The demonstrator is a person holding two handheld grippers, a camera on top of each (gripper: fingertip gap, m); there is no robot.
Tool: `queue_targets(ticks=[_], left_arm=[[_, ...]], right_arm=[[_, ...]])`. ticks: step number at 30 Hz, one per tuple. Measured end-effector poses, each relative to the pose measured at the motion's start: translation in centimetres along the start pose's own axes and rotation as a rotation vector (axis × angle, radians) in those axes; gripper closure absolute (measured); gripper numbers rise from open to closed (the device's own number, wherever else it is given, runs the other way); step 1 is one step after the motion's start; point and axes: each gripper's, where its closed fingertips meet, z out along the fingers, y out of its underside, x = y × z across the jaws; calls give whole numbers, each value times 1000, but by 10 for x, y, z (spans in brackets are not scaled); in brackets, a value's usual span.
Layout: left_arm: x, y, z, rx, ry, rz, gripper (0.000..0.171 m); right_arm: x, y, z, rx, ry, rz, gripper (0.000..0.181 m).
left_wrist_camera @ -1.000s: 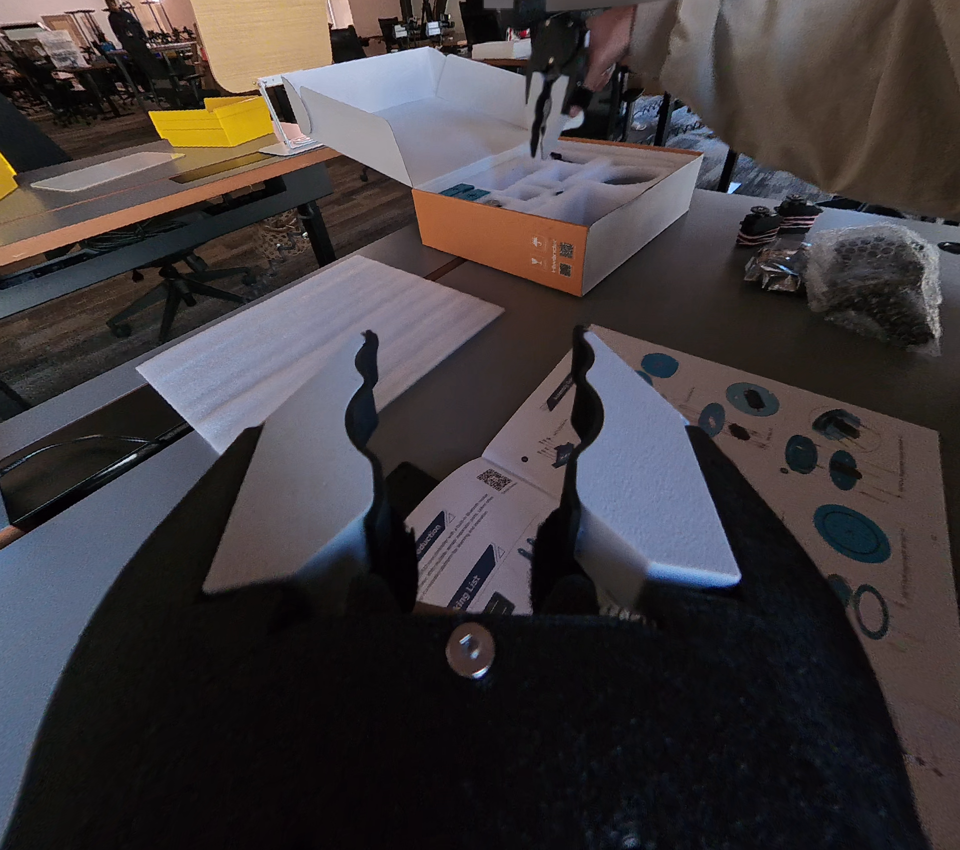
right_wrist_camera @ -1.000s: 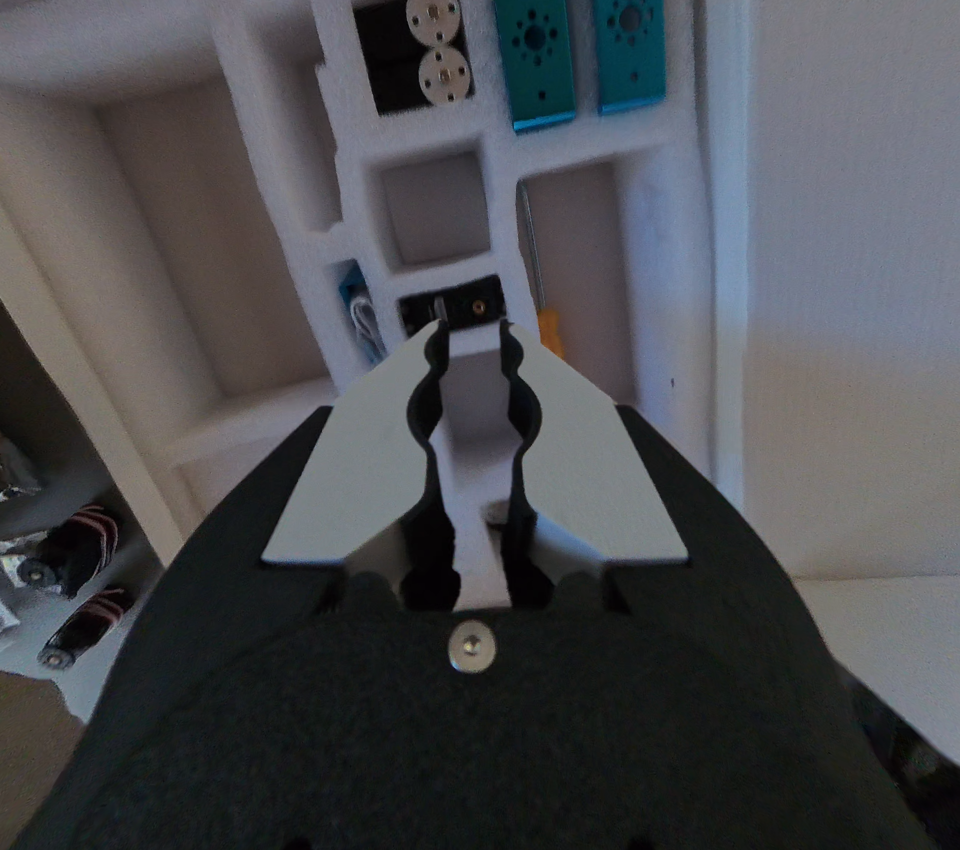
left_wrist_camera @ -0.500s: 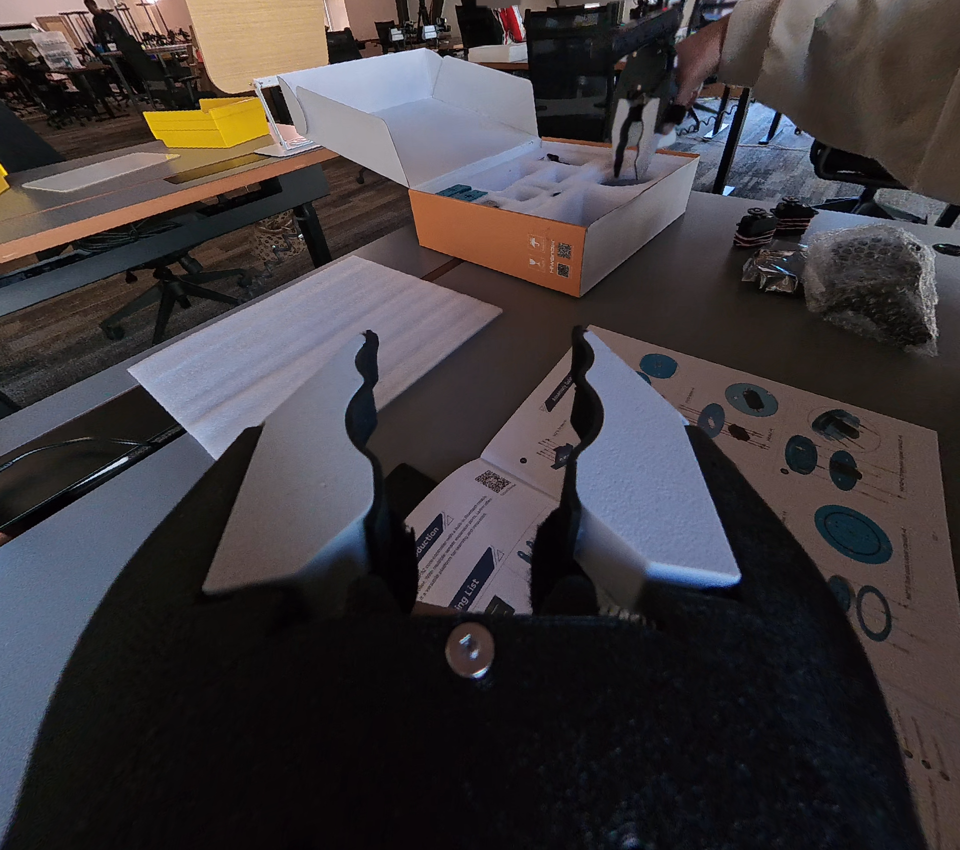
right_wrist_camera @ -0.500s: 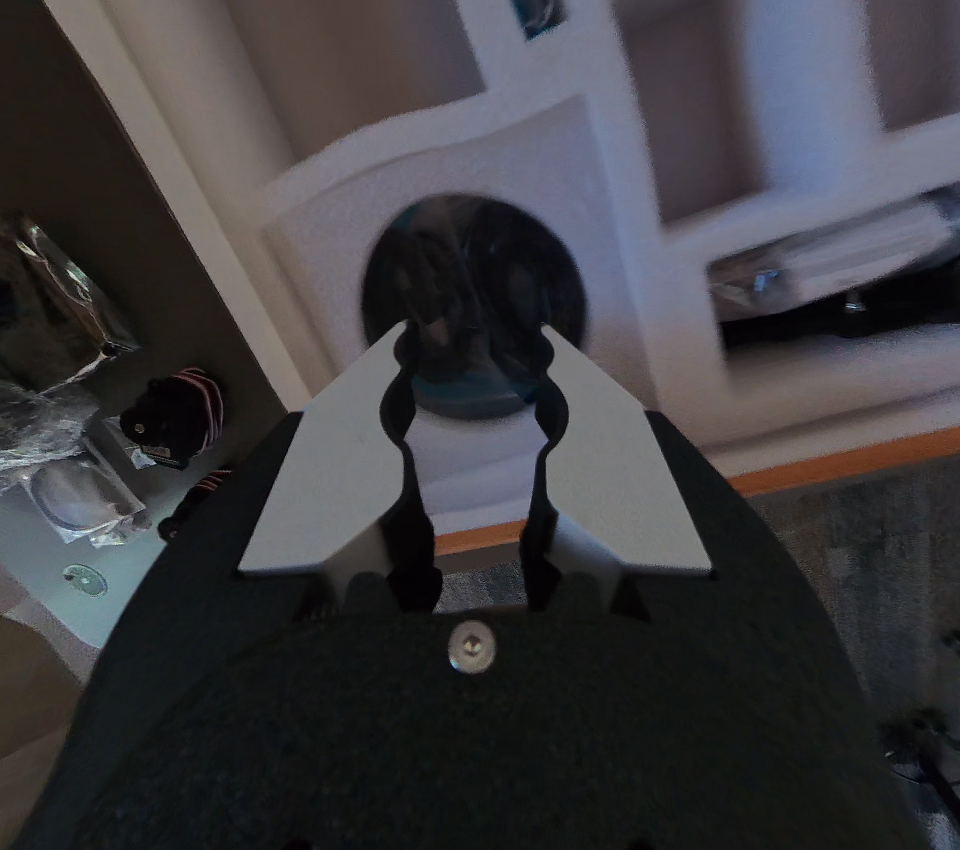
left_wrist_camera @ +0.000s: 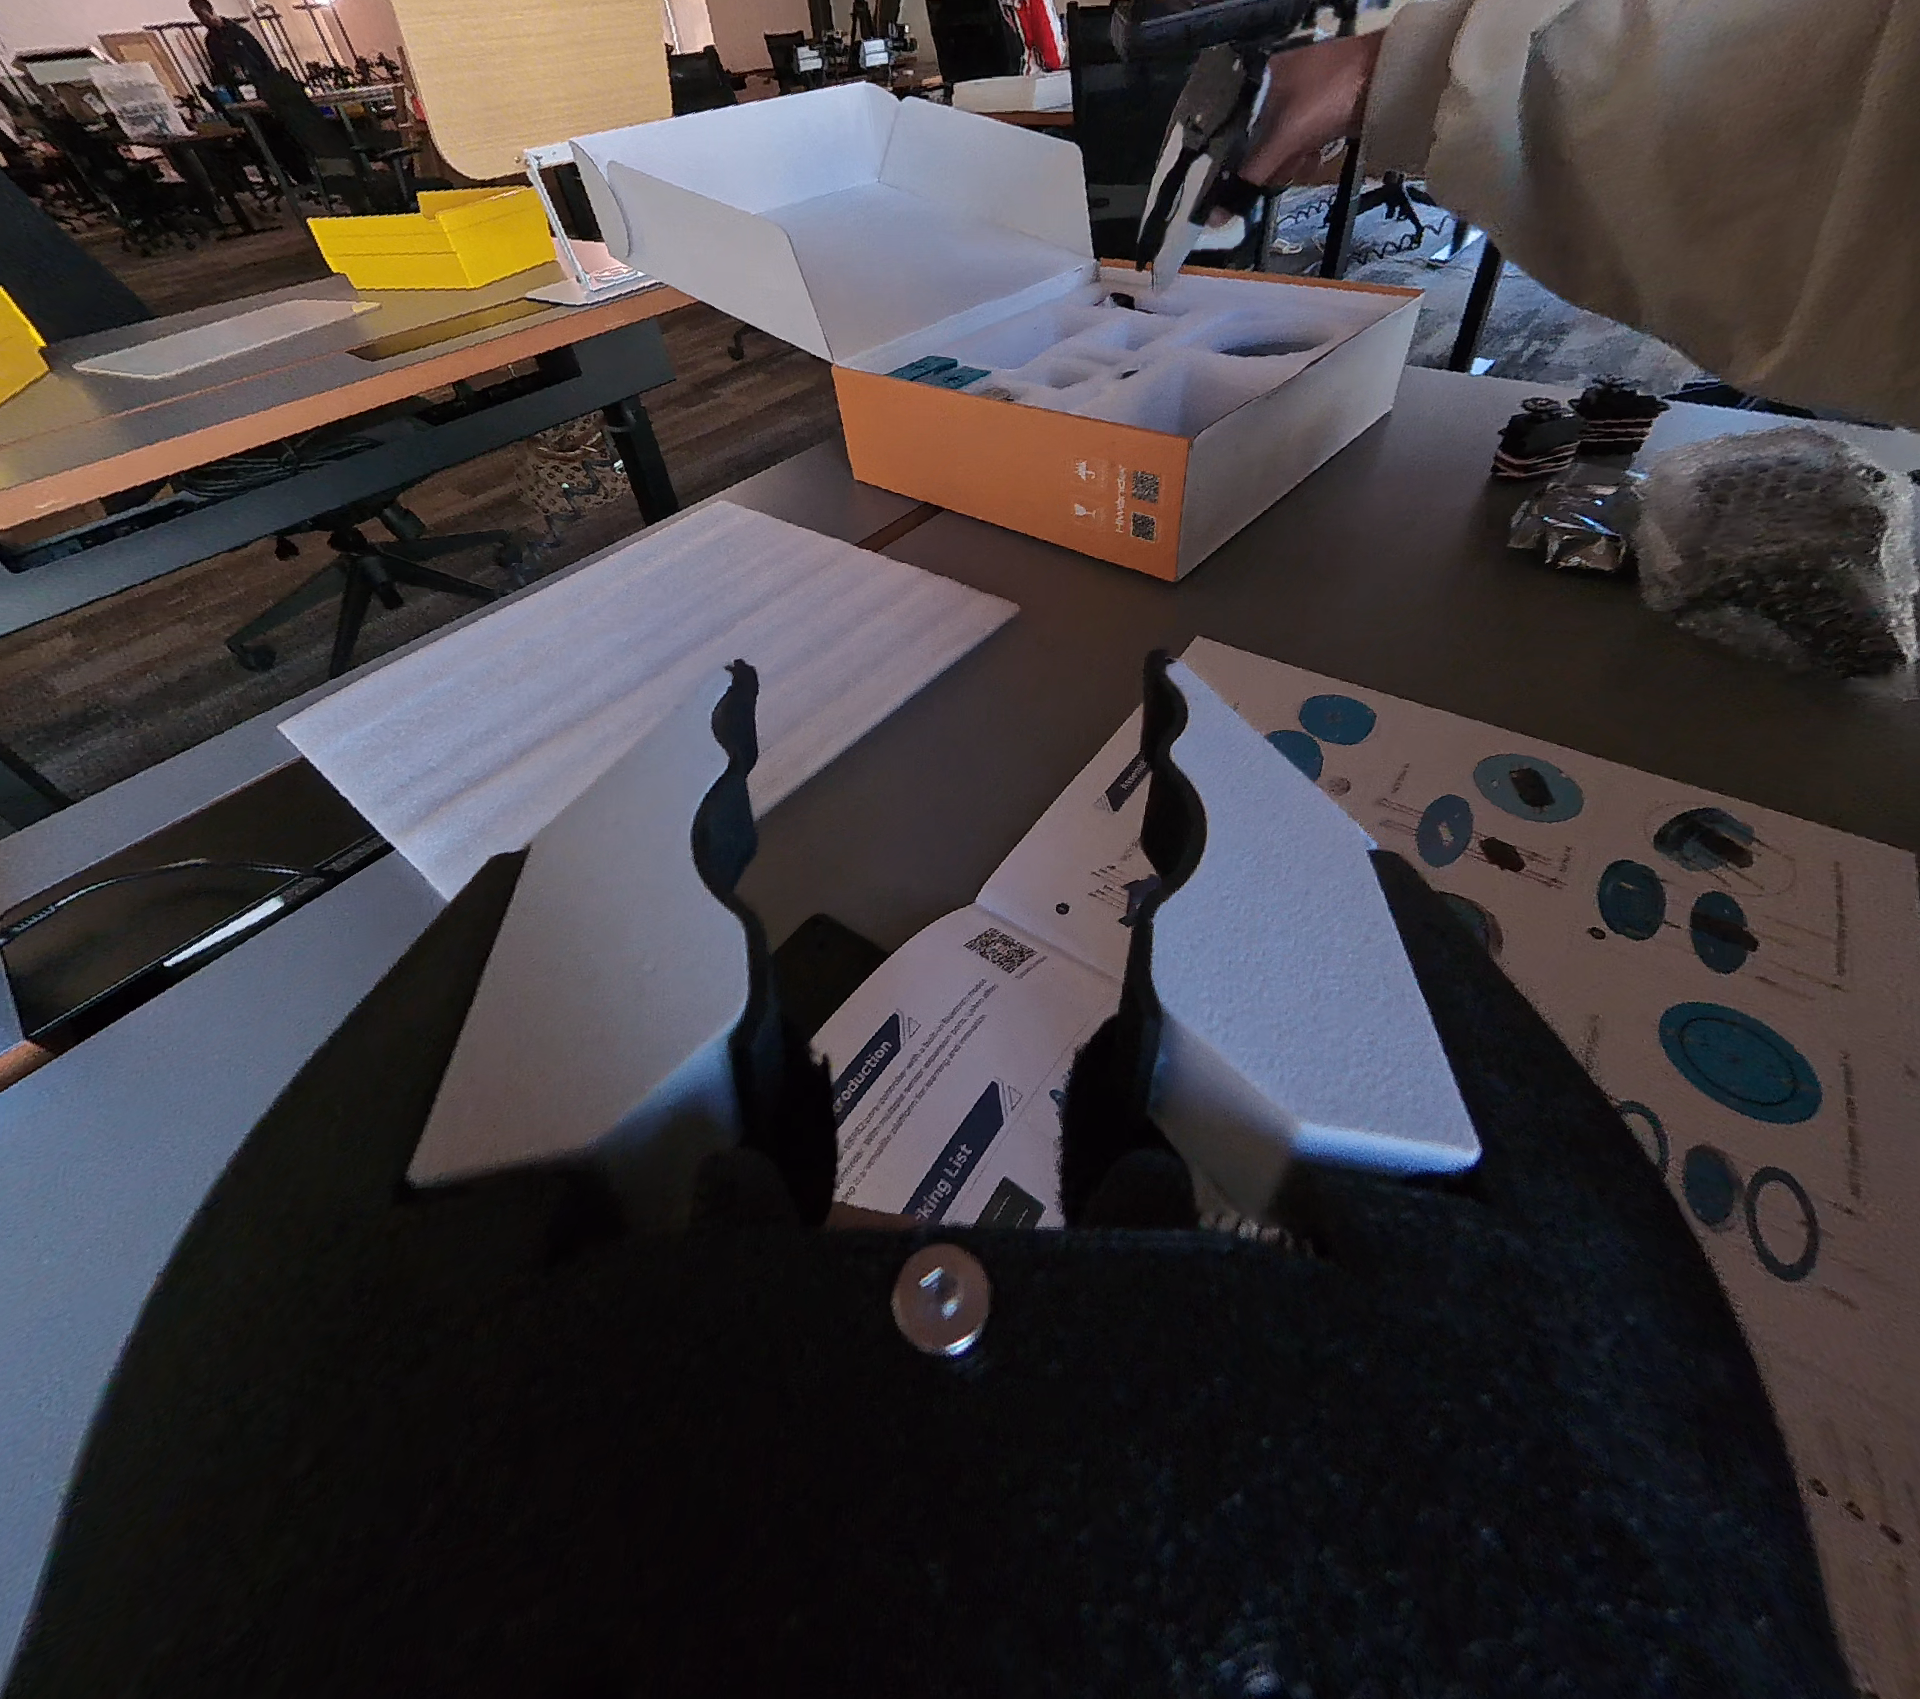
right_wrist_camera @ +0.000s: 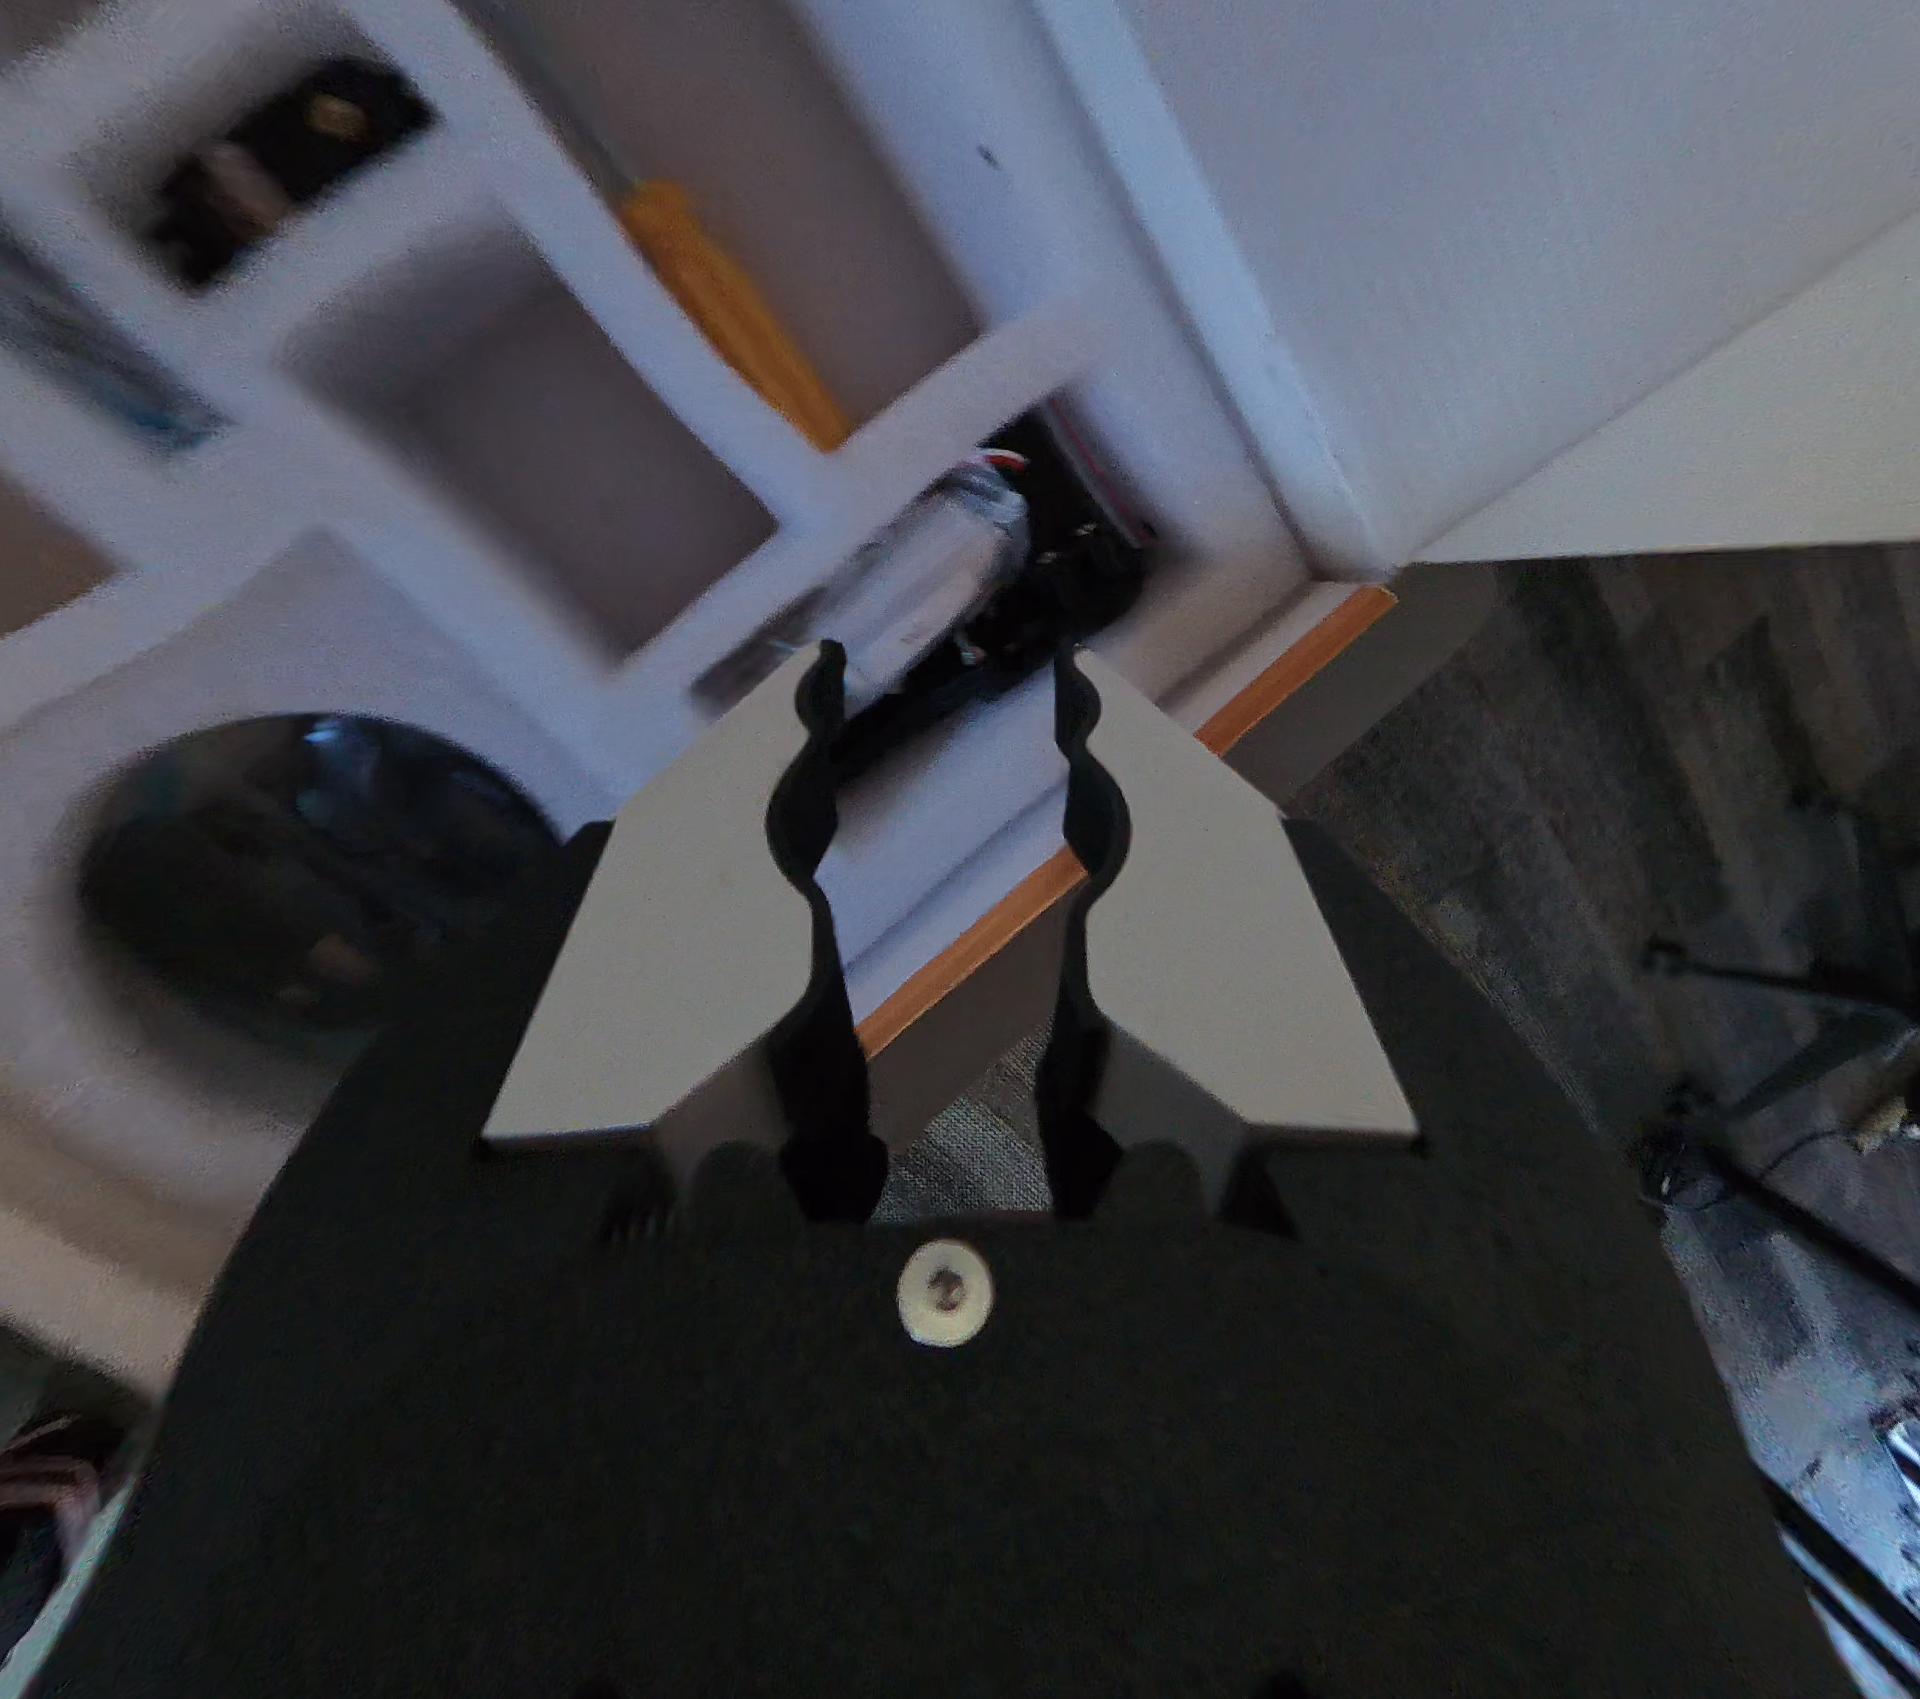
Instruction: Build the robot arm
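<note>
An open orange box (left_wrist_camera: 1039,465) with a white foam insert (left_wrist_camera: 1143,345) stands on the grey table. My right gripper (right_wrist_camera: 945,662) is open and empty, just above the far corner slot of the insert, where a silver-and-black part with wires (right_wrist_camera: 966,558) lies. It also shows in the left wrist view (left_wrist_camera: 1164,236), tips down over the box. An orange-handled screwdriver (right_wrist_camera: 727,299) lies in the slot beside it. My left gripper (left_wrist_camera: 945,683) is open and empty, low over a printed parts sheet (left_wrist_camera: 1558,870).
A white foam sheet (left_wrist_camera: 644,693) lies left of the sheet. Black servos (left_wrist_camera: 1558,428), a foil bag (left_wrist_camera: 1569,522) and a bubble-wrapped bundle (left_wrist_camera: 1787,548) sit at right. A round dark pocket (right_wrist_camera: 301,860) is in the insert. The box lid (left_wrist_camera: 831,236) stands open behind. The gap from one gripper's tips to the other's is roughly 65 cm. The orange-handled screwdriver (right_wrist_camera: 727,299) lies some 10 cm from my right tips, 60 cm from my left tips.
My right gripper swung from the middle slots to the round pocket, then to the far corner slot, and opened wider. My left gripper stayed put.
</note>
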Motion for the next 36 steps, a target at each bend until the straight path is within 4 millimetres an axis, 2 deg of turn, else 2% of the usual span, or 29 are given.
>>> queue_targets(ticks=[4, 6, 10, 12, 16, 19, 24, 27, 36], left_arm=[[1, 1, 0, -5, 2, 10, 98], [2, 2, 1, -6, 7, 11, 98], [4, 4, 2, -15, 14, 14, 98], [5, 4, 3, -15, 19, 15, 98], [7, 3, 3, -12, 23, 18, 98], [10, 1, 2, -4, 29, 17, 98], [12, 0, 2, -5, 29, 26, 98], [12, 0, 1, -7, 20, 43, 98], [9, -1, 0, 0, 14, 31, 98]], right_arm=[[9, 2, 12, 41, 0, 39, 159], [-2, 5, 16, 34, -88, 99, 156], [-7, 8, 20, 17, -127, 171, 152], [-12, 0, 20, 55, -172, 235, 149], [-15, 5, 31, -19, -182, 323, 145], [-16, 5, 33, -66, -141, 363, 145], [-11, 6, 37, -139, 32, 356, 155], [-11, 5, 34, -119, 80, 290, 163], [-10, 1, 17, -23, 12, 364, 167]])
